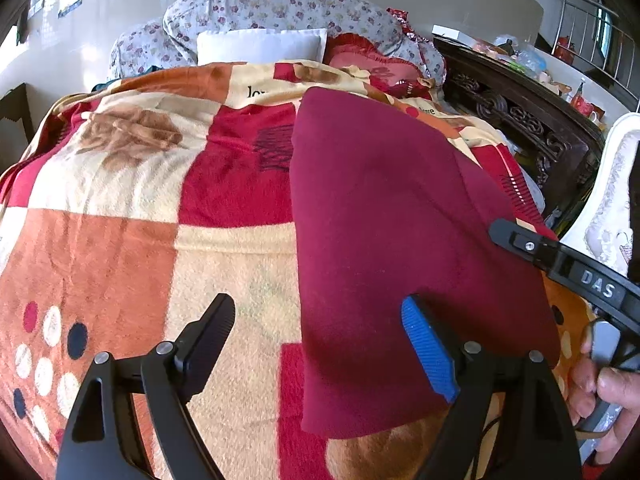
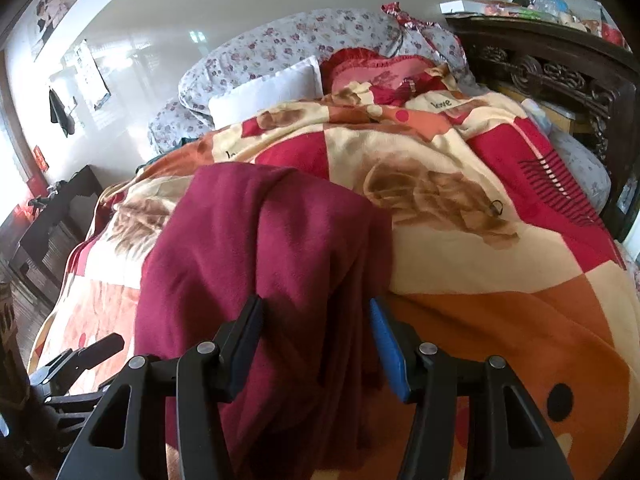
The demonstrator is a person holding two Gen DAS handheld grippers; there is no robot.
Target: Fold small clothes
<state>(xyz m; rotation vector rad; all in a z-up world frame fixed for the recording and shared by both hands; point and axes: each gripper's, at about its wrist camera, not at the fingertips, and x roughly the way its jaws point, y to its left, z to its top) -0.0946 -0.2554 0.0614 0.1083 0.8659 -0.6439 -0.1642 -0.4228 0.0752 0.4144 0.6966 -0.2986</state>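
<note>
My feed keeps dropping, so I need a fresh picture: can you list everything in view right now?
maroon cloth: one, dark red, lying folded on the blanket, near edge toward the tools
blanket: one, red, cream and orange patchwork with rose print, covering the bed
white pillow: one, white, at the bed's far end
floral bedding: one bundle, grey with small red flowers, behind the pillow
red cushion: one, red and pink, beside the pillow
carved headboard: one, dark wood, far right, cluttered on top
left tool: open, over the cloth's left edge
right tool: open, cloth folds between its fingers, not pinched
hand: one, holding the right tool's grip
</note>
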